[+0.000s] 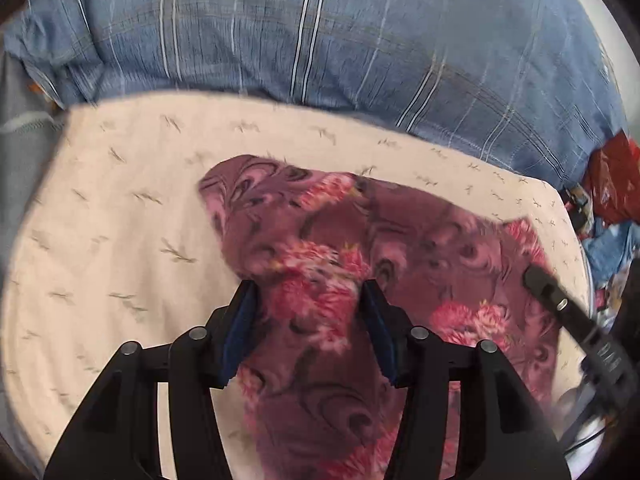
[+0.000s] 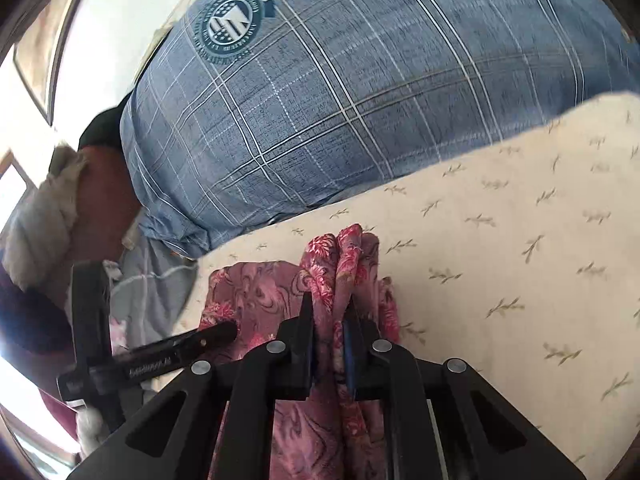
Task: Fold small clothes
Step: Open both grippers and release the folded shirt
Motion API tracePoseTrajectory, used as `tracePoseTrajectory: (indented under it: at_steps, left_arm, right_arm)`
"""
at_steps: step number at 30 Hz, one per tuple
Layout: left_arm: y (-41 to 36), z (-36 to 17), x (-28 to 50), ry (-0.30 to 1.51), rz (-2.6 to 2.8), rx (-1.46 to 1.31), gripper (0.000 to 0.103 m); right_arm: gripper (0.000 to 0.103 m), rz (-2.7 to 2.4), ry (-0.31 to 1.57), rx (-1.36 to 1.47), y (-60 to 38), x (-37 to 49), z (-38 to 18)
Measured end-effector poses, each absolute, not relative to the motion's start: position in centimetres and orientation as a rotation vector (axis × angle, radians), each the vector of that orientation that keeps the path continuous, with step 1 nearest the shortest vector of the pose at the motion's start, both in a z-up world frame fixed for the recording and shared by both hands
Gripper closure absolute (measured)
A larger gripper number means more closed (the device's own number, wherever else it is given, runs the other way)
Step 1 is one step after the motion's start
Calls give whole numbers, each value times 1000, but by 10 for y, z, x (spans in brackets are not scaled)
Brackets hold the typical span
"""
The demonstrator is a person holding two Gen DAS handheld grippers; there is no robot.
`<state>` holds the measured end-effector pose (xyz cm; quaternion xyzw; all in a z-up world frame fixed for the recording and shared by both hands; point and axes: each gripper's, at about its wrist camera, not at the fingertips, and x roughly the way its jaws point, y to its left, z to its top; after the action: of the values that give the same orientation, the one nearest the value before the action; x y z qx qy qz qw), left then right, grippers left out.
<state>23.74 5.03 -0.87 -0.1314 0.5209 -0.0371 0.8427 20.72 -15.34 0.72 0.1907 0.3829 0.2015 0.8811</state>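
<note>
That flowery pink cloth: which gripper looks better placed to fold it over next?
Probably the right gripper: its jaws are shut on a bunched fold of the cloth. The left gripper is open, only straddling the cloth, so it would need to close first.

- Left gripper (image 1: 308, 292): black angular plastic arms, studded with round silver rivets; dark blue pads (image 1: 240, 332) are fitted inside.
- Right gripper (image 2: 330, 312): same black build, silver rivets, blue pads.
</note>
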Motion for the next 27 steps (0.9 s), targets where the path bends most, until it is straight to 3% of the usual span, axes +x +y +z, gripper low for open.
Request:
tracePoseTrajectory:
  at_steps: [1,5,7,12,15,17,19,27]
  left_arm:
    - [53,-15,241,1102,-80,-297,41]
    - [66,-13,242,1119,-107,-385,41]
    - [74,-5,235,1119,-114,-407,43]
    - [73,32,181,1005,-139,-304,42]
    - [59,22,162,1017,-152,-212,41]
    - [52,-5,165,1089,-145,-199,36]
    - [55,-15,168,1086,-139,-239,25]
    - [65,17,132,1083,-122,-192,26]
  right_arm:
    - [92,378,833,360,-153,212,-6]
    - [83,365,885,434,-167,219,-29]
    - [72,351,892,414,-170,216,-22]
    - [71,454,751,466,-179,170,7]
    - [71,504,735,423,-173,151,2]
    - [80,446,811,318,-162,150,-18]
    - [82,423,774,245,-155,148,-25]
    - [75,427,806,234,-163,120,0]
